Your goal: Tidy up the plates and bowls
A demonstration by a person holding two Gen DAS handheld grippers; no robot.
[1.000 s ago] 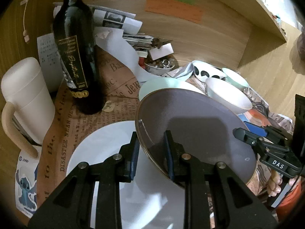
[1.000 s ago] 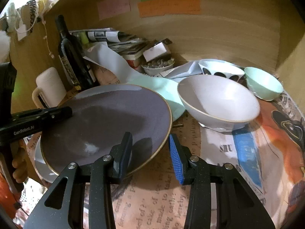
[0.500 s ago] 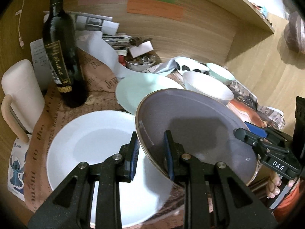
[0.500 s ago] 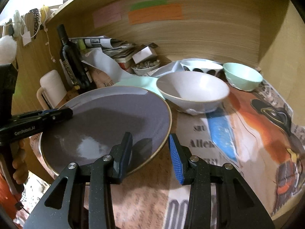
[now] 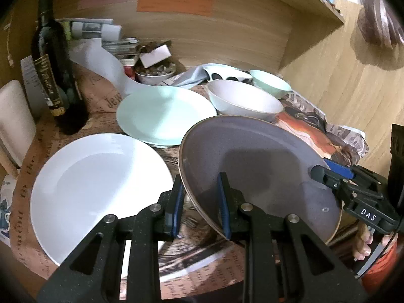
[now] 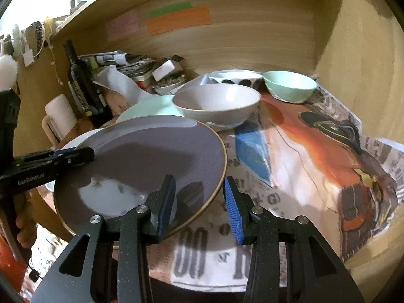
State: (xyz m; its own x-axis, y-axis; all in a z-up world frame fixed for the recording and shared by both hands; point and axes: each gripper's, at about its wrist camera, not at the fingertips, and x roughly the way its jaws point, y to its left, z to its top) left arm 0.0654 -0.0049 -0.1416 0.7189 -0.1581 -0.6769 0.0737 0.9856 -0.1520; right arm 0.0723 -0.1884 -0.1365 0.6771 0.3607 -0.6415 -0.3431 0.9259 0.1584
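A grey-purple plate with a thin golden rim hangs tilted above the table's front, held from both sides. My left gripper is shut on its left rim, one pad on top and one underneath. My right gripper is shut on the opposite rim; in the left wrist view its fingers reach over the plate's far right edge. On the table lie a white plate and a mint plate. Behind them stand a white bowl, a mint bowl and a spotted bowl.
A dark wine bottle and a cream mug stand at the left. Papers, a small dish of bits and a box crowd the back wall. Printed newspaper covers the table; a person's hand shows at the lower right.
Both grippers have drawn the grey plate back toward the table's front edge and off the white plate, which now lies fully uncovered. The bottle and bowls look farther away.
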